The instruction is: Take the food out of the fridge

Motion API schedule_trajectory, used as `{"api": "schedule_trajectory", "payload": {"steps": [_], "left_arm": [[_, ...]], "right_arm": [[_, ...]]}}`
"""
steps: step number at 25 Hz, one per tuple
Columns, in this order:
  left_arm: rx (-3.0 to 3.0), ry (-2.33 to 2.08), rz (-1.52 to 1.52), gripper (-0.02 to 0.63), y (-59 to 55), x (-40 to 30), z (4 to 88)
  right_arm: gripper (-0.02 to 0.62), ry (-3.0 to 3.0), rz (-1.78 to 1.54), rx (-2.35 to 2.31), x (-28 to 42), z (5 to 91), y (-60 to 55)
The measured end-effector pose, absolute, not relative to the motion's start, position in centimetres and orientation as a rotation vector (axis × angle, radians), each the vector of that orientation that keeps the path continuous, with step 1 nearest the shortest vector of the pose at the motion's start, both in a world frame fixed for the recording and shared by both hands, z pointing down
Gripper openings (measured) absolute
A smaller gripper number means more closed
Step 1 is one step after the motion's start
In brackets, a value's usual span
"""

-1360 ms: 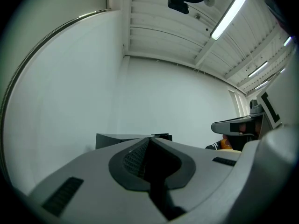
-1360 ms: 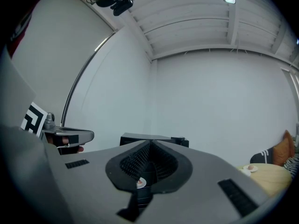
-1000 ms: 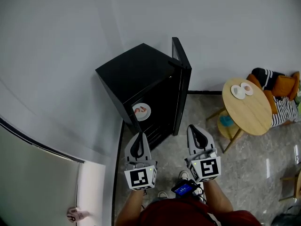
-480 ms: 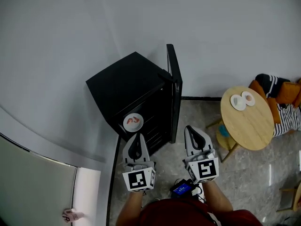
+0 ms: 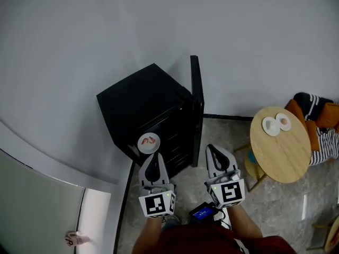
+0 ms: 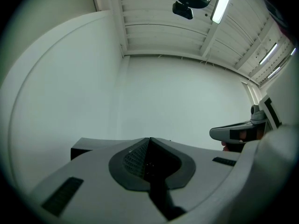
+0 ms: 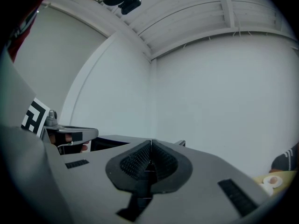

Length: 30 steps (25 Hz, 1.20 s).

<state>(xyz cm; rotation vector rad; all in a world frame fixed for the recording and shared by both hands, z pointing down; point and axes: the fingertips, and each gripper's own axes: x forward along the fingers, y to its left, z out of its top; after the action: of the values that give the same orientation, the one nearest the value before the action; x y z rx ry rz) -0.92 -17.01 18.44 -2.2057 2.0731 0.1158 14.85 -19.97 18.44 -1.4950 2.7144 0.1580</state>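
A black mini fridge (image 5: 151, 107) stands against the grey wall with its door (image 5: 196, 102) swung open. Inside, on a shelf at the front, lies a white plate of reddish food (image 5: 149, 142). My left gripper (image 5: 154, 154) is shut and empty, its tip just below the plate. My right gripper (image 5: 211, 148) is shut and empty too, beside the door's lower edge. In the left gripper view the pads (image 6: 135, 155) meet with nothing between them, over the fridge's top (image 6: 79, 150). The right gripper view shows its fingertips (image 7: 140, 161) pressed together.
A round wooden table (image 5: 288, 155) with two small plates (image 5: 276, 124) stands to the right, a blue stool (image 5: 253, 156) under it and a cushioned seat (image 5: 318, 118) behind. A pale panel (image 5: 42, 205) runs along the left. The floor is grey stone.
Both grippers have drawn nearer the fridge; the plate now sits just above the left gripper's tip. The door shows more edge-on. Both pairs of jaws stayed shut.
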Motion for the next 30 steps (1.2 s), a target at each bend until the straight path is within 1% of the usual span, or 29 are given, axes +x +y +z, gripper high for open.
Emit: {"api": "schedule_trajectory", "payload": {"steps": [12,26,30], "left_arm": [[-2.209,2.043,0.132,0.014,-18.0,-4.7,17.9],[-2.235,2.051,0.135,0.014,-17.7,-6.0,18.8],[-2.239,2.098,0.225,0.014,-17.4,-6.3,18.8]], "right_arm": [[0.023,2.672,0.176,-1.552,12.3,17.7,-21.0],[0.024,2.731,0.164,-1.523,9.6,18.9,-20.3],[0.023,2.743,0.151,-1.516,9.2,19.7,-20.2]]}}
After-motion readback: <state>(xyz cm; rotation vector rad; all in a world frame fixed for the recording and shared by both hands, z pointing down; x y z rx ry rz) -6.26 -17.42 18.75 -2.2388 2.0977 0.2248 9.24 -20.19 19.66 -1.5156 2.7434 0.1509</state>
